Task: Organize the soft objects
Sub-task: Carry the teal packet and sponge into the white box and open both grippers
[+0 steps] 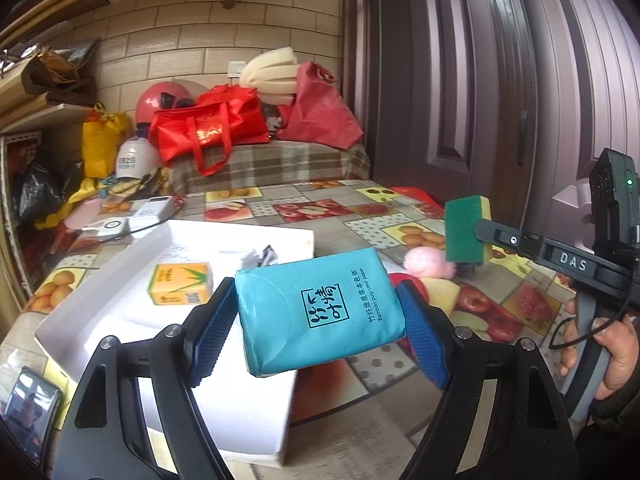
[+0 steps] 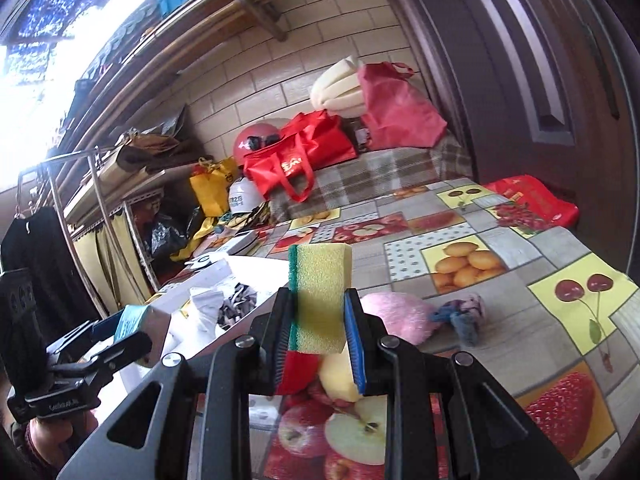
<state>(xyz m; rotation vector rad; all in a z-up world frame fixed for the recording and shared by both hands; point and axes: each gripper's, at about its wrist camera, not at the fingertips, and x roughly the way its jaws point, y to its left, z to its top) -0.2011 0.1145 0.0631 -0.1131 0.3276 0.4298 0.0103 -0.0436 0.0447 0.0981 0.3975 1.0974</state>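
My left gripper (image 1: pixel 318 316) is shut on a teal tissue pack (image 1: pixel 320 312), held in the air over the near right corner of a white box (image 1: pixel 256 236). A yellow tissue pack (image 1: pixel 180 283) lies inside that box. My right gripper (image 2: pixel 320 320) is shut on a yellow sponge with a green scouring side (image 2: pixel 320 292), lifted above the table; in the left wrist view that sponge (image 1: pixel 466 228) shows at the right. A pink plush ball (image 2: pixel 394 316) and a blue-purple soft toy (image 2: pixel 464 316) lie on the fruit-print tablecloth (image 2: pixel 520 240).
A phone (image 1: pixel 30 412) lies at the table's near left. Small white devices (image 1: pixel 152 210) sit behind the box. A bench beyond holds red bags (image 1: pixel 208 128), a helmet and foam. A dark door (image 1: pixel 500 80) stands at the right. White and patterned cloth (image 2: pixel 224 304) lies in the box.
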